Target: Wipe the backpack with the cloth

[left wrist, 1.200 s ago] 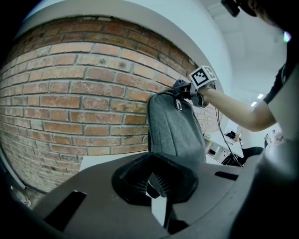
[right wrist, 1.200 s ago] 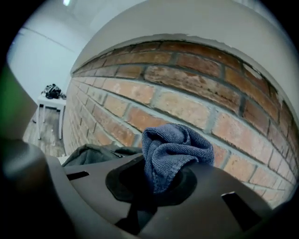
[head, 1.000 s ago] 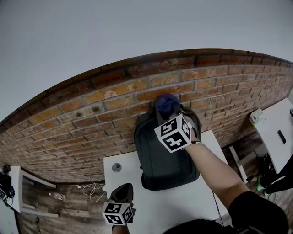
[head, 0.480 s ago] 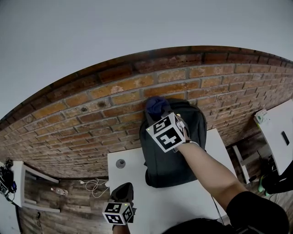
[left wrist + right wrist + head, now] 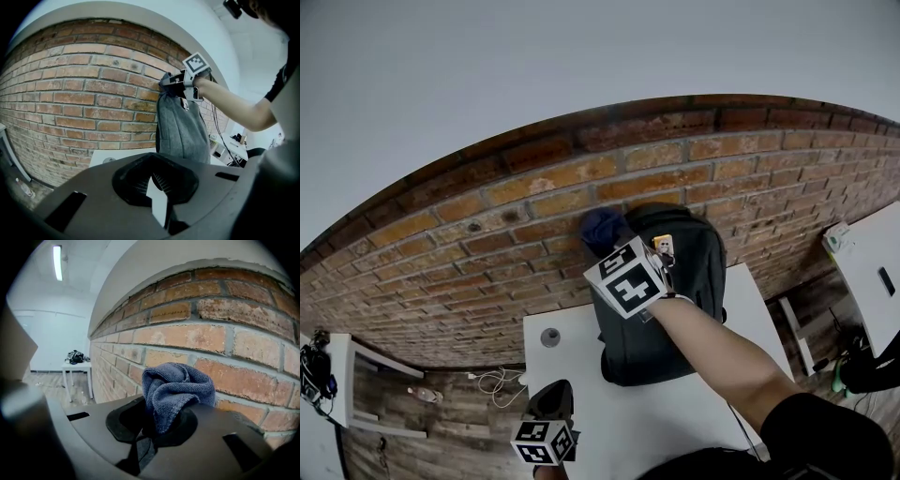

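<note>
A dark grey backpack point(image 5: 666, 309) stands upright on the white table point(image 5: 572, 375), its back against the brick wall point(image 5: 487, 225). My right gripper point(image 5: 614, 246) is shut on a bunched blue cloth point(image 5: 602, 228), held at the backpack's top left corner close to the bricks. In the right gripper view the cloth point(image 5: 178, 387) bulges out of the right gripper point(image 5: 161, 420), with brick right behind it. My left gripper point(image 5: 546, 427) hangs low at the table's front edge, apart from the backpack point(image 5: 183, 126). The left gripper point(image 5: 152, 176) is shut with nothing in it.
A round grey cap point(image 5: 549, 337) sits in the table top left of the backpack. A second white table point(image 5: 862, 272) stands at the right. On the wooden floor at the left lie cables point(image 5: 492, 380) and a bottle point(image 5: 422, 396) beside a small white table point(image 5: 356, 394).
My right gripper has carried the cloth leftward across the backpack's top, from its middle to its left corner. A small tag on the backpack now shows. The left gripper has stayed put.
</note>
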A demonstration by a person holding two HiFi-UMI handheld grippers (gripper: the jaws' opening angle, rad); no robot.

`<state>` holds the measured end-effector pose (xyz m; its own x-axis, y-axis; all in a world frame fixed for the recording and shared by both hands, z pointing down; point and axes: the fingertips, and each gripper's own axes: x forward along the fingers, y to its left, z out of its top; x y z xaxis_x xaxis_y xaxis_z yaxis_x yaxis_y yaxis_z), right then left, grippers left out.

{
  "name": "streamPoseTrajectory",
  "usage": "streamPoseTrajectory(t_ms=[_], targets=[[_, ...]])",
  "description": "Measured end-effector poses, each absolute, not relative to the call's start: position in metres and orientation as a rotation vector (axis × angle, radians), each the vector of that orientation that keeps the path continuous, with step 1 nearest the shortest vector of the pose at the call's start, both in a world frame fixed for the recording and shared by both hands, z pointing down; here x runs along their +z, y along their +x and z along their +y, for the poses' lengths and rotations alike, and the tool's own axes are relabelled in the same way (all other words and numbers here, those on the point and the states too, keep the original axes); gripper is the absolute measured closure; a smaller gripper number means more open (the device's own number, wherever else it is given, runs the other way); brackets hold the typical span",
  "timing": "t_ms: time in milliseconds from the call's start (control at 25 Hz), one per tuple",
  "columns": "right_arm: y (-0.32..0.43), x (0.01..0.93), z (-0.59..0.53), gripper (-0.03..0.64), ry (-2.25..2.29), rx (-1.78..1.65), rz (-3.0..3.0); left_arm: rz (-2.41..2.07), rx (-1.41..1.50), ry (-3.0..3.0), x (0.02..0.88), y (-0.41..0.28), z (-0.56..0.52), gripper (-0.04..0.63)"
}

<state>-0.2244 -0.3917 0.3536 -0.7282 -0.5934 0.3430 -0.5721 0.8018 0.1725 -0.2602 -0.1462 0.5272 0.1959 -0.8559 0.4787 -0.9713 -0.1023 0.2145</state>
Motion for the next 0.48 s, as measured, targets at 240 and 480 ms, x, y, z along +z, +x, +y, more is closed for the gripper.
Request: streamPoseTrajectory(t_ms=[240, 480], targets=[[-0.214, 0.352, -0.399, 0.578, 0.9, -0.113, -2.564, -1.695, 0.321, 1.997, 0.528, -0.258, -0.145, 0.601], [-0.171, 0.349, -0.42, 0.578, 1.016, -0.208, -2.485, -1.691, 0.321, 2.003, 0.527, -0.251, -0.146, 0.601]])
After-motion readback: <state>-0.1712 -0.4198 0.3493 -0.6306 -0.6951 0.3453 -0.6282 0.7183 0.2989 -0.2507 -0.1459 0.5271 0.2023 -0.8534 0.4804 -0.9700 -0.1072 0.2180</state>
